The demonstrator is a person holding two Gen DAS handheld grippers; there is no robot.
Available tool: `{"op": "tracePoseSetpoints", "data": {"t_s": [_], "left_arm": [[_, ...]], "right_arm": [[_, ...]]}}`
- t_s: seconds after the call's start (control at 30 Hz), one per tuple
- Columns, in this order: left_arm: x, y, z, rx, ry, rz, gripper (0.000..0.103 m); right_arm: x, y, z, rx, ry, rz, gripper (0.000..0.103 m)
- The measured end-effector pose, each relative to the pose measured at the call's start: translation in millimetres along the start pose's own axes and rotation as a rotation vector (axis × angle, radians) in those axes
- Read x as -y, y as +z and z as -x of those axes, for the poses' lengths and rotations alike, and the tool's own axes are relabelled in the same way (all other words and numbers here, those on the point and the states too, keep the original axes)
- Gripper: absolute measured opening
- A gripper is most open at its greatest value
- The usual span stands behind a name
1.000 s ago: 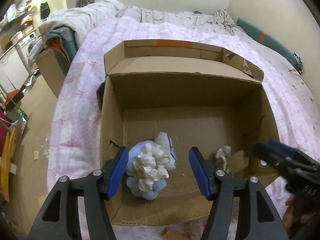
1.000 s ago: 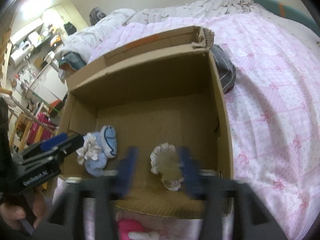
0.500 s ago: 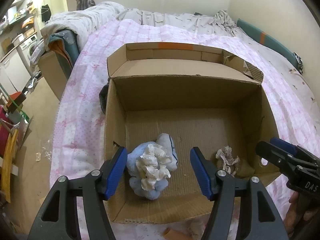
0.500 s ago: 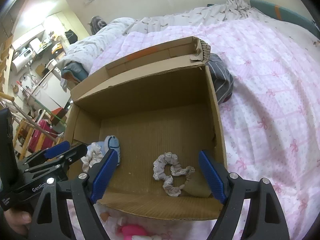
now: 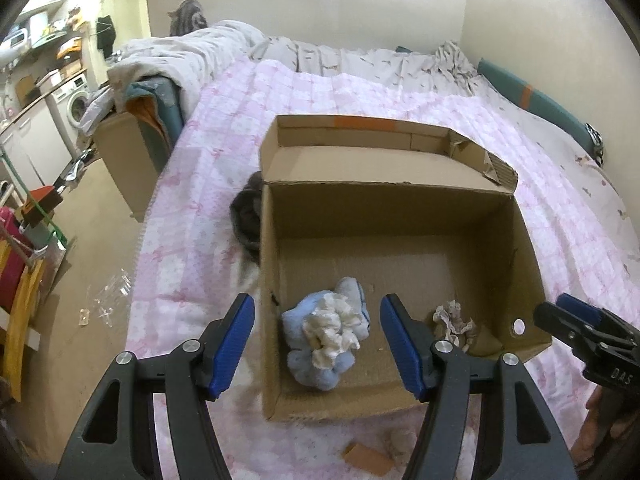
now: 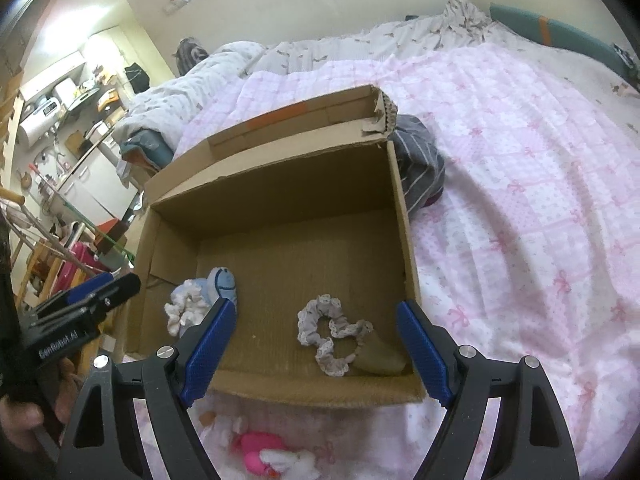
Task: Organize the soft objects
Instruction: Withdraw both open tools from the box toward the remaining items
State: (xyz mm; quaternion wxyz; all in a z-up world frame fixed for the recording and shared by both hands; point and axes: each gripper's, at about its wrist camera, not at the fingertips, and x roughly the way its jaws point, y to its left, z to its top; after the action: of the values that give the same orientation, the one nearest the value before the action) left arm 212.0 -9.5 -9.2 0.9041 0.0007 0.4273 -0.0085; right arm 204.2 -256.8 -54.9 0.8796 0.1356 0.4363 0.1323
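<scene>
Both my claws hung wide open and empty above the cardboard box on the bed. My left claw framed the blue sock bundle. My right claw framed the lace scrunchie on the box floor.

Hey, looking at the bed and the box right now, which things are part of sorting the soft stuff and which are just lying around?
Part of the job:
- cardboard box
- blue-and-white soft bundle in the box
- lace scrunchie in the box
- pink soft toy on the bed, in front of the box

Just lying about:
- striped grey garment beside the box
- cat at the far end
- washing machine
</scene>
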Motion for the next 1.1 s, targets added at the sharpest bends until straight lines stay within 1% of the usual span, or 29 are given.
{"op": "tracePoseSetpoints", "data": {"t_s": [0.1, 0.17, 0.3, 0.4, 0.5, 0.63, 0.8, 0.93, 1.1], "left_arm": [[-4.2, -8.4, 6.6, -0.005, 0.007, 0.009, 0.062], [-6.0, -14.2, 10.3, -0.013, 0.002, 0.015, 0.062], [-4.6, -24.9, 21.0, -0.026, -0.034, 0.012, 0.062], [-4.9, -33.7, 28.2, -0.022, -0.027, 0.01, 0.062], [-8.9, -44.4, 31.3, -0.04, -0.027, 0.034, 0.062], [-13.8, -60.6, 31.0, -0.078, -0.019, 0.077, 0.062], [-13.1, -74.6, 31.1, -0.106, -0.011, 0.09, 0.062], [-8.0, -82.3, 31.6, -0.121, -0.028, 0.085, 0.062], [-3.6, -84.3, 32.1, -0.121, -0.025, 0.066, 0.062]], "right_arm": [[0.6, -5.6, 11.7, 0.008, -0.008, 0.001, 0.088], [4.6, -12.7, 18.5, 0.01, -0.009, -0.023, 0.088], [12.4, -25.1, 28.3, 0.005, -0.009, -0.077, 0.088], [13.8, -31.2, 36.5, 0.012, -0.015, -0.09, 0.088], [15.0, -36.7, 44.0, 0.019, -0.018, -0.102, 0.088], [11.1, -45.8, 48.2, 0.009, -0.022, -0.099, 0.088], [3.0, -58.4, 53.9, -0.004, -0.015, -0.083, 0.088], [-3.1, -66.7, 53.2, -0.027, -0.025, -0.069, 0.088], [-4.2, -69.0, 53.3, -0.032, -0.018, -0.07, 0.088]]}}
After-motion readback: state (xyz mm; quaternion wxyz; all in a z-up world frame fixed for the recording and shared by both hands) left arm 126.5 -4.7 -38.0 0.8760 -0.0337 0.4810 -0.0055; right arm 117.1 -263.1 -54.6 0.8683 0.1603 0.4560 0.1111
